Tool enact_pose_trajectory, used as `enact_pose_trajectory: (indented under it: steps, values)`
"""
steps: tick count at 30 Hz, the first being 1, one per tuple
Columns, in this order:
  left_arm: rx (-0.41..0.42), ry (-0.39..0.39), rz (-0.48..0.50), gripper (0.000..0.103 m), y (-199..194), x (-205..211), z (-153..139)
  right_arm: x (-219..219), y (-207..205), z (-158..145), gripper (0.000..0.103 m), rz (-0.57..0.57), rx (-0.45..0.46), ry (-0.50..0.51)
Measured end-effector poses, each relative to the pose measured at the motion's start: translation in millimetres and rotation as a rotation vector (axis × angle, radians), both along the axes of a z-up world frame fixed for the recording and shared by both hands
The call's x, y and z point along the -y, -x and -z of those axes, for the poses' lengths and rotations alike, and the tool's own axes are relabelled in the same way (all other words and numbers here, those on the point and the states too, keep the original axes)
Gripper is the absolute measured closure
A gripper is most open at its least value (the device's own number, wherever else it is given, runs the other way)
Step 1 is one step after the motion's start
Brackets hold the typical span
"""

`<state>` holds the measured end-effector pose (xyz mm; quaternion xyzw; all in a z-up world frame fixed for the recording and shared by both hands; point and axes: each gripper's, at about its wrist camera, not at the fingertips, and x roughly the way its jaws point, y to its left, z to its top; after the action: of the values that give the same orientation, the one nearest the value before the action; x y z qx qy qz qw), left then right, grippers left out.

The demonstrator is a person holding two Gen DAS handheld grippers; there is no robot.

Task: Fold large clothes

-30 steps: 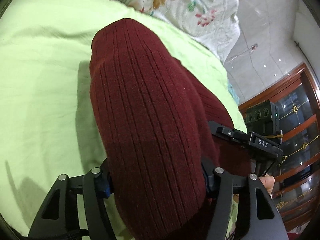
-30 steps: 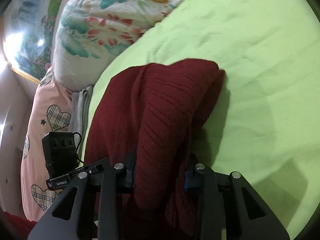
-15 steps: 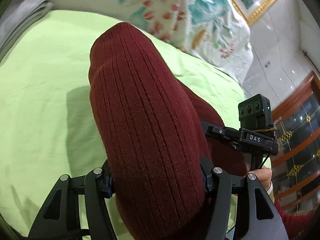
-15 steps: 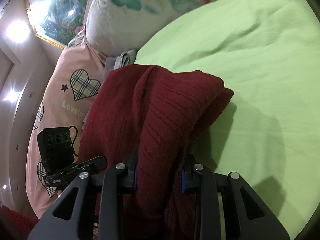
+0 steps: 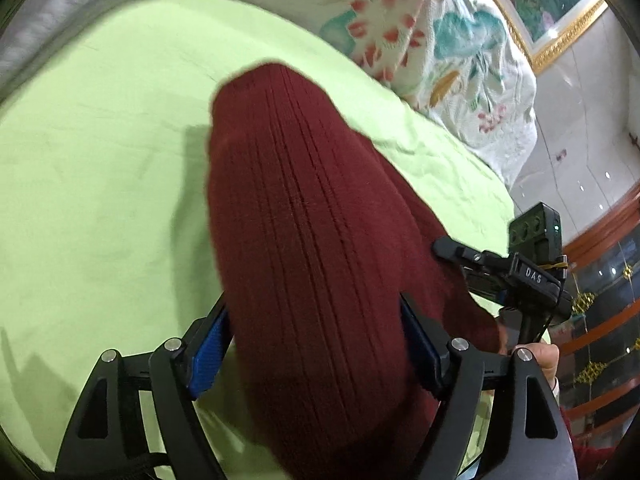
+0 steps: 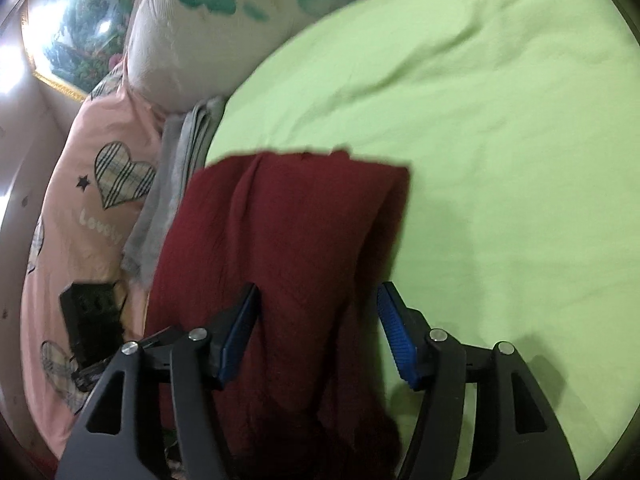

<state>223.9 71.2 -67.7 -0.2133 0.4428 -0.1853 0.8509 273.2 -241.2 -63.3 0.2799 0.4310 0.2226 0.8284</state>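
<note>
While the dark red ribbed sweater [image 5: 304, 240] fills the middle of both views, the bedding around it sets the scene: a light green sheet [image 5: 100, 160] covers the bed, a white quilt with red and teal flowers [image 5: 420, 32] is heaped along its far edge, and a folded grey cloth [image 5: 60, 4] lies at the sheet's upper left corner in the left wrist view. From the right wrist view the same grey cloth [image 6: 176, 184] sits just beside the sweater's far left edge, wedged between the sheet and a pink cover printed with plaid hearts [image 6: 80, 208]. A gold-framed landscape picture [image 5: 548, 4] hangs on the wall behind the quilt, and dark wooden cabinet shelving [image 5: 600, 320] stands off the bed's right side. The sweater lies bunched on the sheet, its thick fold rising between the fingers of the left gripper [image 5: 316, 344]; the blue pads sit against the knit on both sides, pinching the bundle. The right gripper [image 6: 316, 332] has its jaws spread, the left pad touching the cloth and the right pad clear of it, with a gap showing green sheet. That right gripper [image 5: 516, 276] also shows at the sweater's right edge in the left wrist view.
</note>
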Motion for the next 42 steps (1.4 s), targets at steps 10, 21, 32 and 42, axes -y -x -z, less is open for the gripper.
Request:
enact_pose_trajectory:
  steps: [10,21,32,42]
  values:
    - [0.097,-0.057,-0.081,0.055,17.0,-25.0,-25.3,-21.6,-23.1,-8.1,0.081,-0.007,0.005,0.076]
    - [0.151,-0.295,0.005,0.052,9.6,52.3,-31.4,7.3,-24.3,-5.2,0.091,0.065,0.005,0.111]
    - [0.230,-0.362,-0.022,0.027,124.8,26.7,-38.5,1.3,51.7,-45.5,0.065,0.107,0.134,0.030]
    - [0.260,-0.657,-0.159,0.041,124.9,79.8,-2.1,-58.4,62.8,-18.4,0.064,0.019,0.100,0.023]
